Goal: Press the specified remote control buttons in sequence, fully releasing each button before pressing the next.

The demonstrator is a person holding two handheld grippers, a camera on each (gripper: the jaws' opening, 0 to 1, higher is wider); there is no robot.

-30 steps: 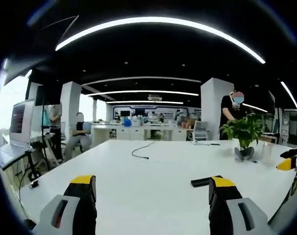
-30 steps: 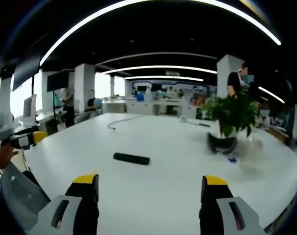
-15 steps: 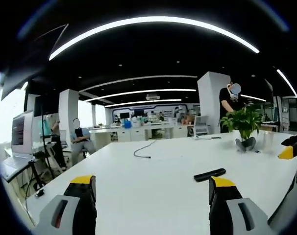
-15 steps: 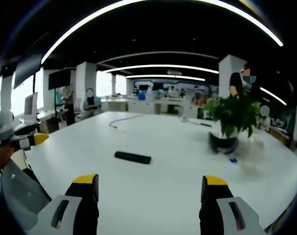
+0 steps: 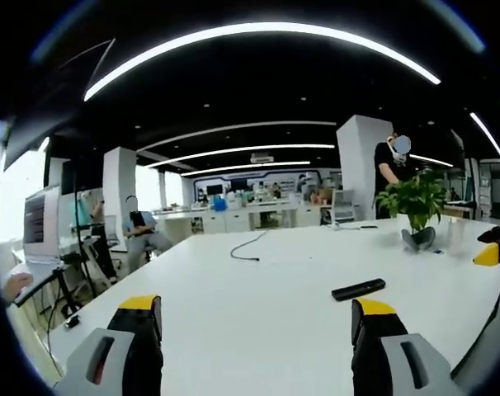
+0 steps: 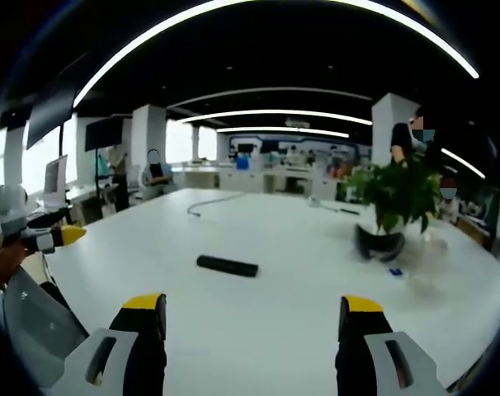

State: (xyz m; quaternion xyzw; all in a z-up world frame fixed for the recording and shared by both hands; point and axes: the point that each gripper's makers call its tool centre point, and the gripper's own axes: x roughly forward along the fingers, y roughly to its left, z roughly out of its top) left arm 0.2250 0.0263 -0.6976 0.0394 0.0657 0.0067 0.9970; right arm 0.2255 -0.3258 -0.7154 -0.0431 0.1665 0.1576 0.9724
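The black remote point(image 6: 226, 265) lies flat on the white table point(image 6: 299, 247), well short of the potted plant point(image 6: 392, 202). Both the left claw point(image 5: 254, 330) and right claw point(image 6: 247, 330) gape empty; over the last second each has only drifted slightly nearer the remote, so no button seems pressed yet

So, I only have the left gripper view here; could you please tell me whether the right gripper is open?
Observer: Yes. In the right gripper view, the right gripper has its jaws wide apart, with nothing between them.
Operator: Thank you. And where does the remote sit relative to it?
Observer: The remote lies flat on the white table, ahead of that gripper and a little toward its left jaw, with clear table between them.
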